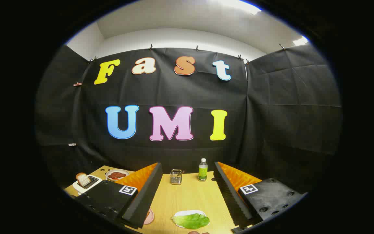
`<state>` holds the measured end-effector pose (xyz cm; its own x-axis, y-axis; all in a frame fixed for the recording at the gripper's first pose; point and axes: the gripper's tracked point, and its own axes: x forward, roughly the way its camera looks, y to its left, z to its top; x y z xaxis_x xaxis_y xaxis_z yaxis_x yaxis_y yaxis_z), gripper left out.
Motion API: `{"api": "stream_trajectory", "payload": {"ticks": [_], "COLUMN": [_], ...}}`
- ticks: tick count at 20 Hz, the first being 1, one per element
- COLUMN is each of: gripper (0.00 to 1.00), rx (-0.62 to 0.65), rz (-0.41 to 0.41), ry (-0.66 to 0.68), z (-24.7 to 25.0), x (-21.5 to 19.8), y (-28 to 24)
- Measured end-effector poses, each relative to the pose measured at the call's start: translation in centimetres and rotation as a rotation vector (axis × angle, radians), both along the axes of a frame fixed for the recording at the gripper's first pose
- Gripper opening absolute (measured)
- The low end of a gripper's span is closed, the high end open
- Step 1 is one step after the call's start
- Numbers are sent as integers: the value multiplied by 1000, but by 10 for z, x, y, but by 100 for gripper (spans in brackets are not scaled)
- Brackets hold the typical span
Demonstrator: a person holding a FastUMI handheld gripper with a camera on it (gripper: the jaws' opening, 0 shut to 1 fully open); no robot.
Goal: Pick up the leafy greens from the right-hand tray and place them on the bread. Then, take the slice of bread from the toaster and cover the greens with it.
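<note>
The gripper (187, 208) hung with its two fingers spread wide apart and nothing between them, their inner faces ribbed like foam wedges. Just ahead of them, near the front edge of the wooden table (187, 195), the leafy greens (191, 220) lay on a flat white tray (188, 213): one broad, soft, crinkled leaf, glossy and pale along its rib. Partly hidden behind the left finger sat a pinkish round plate (149, 217); whether it bore the bread could not be told.

The step in hand looked like the very first one, reaching for the leaf. To do it well, the fingers would want to come down low over the tray and close gently on a fold of the leaf and not on its flat face, since so thin and limp a thing would slide or tear under a hard pinch, and the tray might shift if nudged.

Farther back, toward the middle of the table, stood a small wire holder (176, 176) and an upright clear bottle (203, 170) with a white cap. At the far left corner a white toaster (91, 184) held a slice of bread (83, 179), crusty and tilted, and just beyond it a round plate (117, 175) carried something reddish-brown
</note>
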<state>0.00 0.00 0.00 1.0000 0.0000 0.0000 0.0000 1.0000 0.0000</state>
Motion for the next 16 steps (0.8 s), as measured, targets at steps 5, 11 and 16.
{"api": "stream_trajectory", "payload": {"ticks": [5, 11, 16], "gripper": [99, 98, 99], "rx": [8, 19, 33], "rz": [-56, -51, -21], "ry": [5, 37, 85], "z": [-3, -15, -35], "x": [-1, 0, 9], "y": [2, 6, 1]}}
